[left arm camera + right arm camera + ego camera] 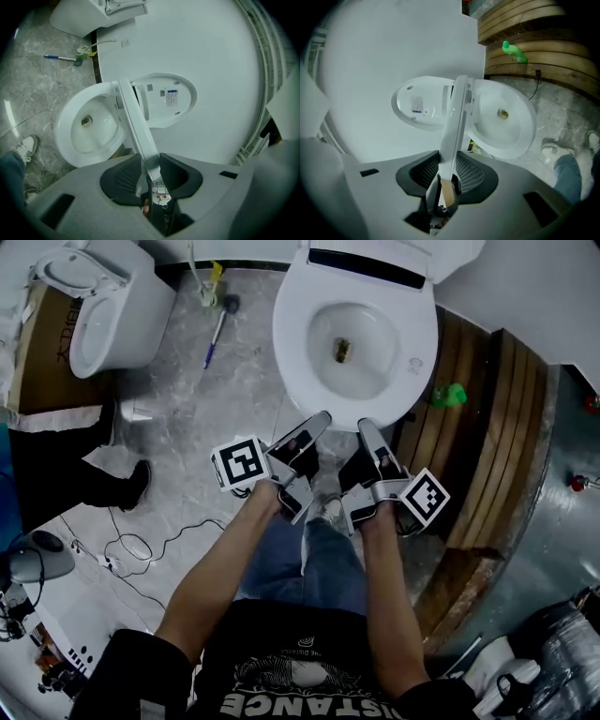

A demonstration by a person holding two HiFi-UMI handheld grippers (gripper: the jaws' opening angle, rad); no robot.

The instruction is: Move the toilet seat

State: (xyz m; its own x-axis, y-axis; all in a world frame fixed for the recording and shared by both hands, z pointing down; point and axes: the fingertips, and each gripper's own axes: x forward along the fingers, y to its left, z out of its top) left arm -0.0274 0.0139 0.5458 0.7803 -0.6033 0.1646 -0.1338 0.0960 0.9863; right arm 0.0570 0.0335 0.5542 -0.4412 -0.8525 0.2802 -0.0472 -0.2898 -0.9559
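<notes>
The toilet seat (136,126) stood tilted up off the bowl (89,126), partway between the bowl's rim and the upright lid (168,101), which bore a small printed label (172,98) on its inner face. Both gripper views showed the seat edge-on, running from its hinge end down into the jaws. The left gripper (151,164) had its dark pads clamped on the seat's front edge, and the right gripper (449,166) was clamped on the same edge just beside it. In the head view the two grippers sat side by side at the front of the toilet, with the person's forearms reaching out to them. A green bottle (514,52) lay on the curved wooden slats (478,427) to the right of the bowl. A blue-handled brush (217,334) lay on the marble floor (187,427) between this toilet and a second toilet (103,306) at the upper left.
</notes>
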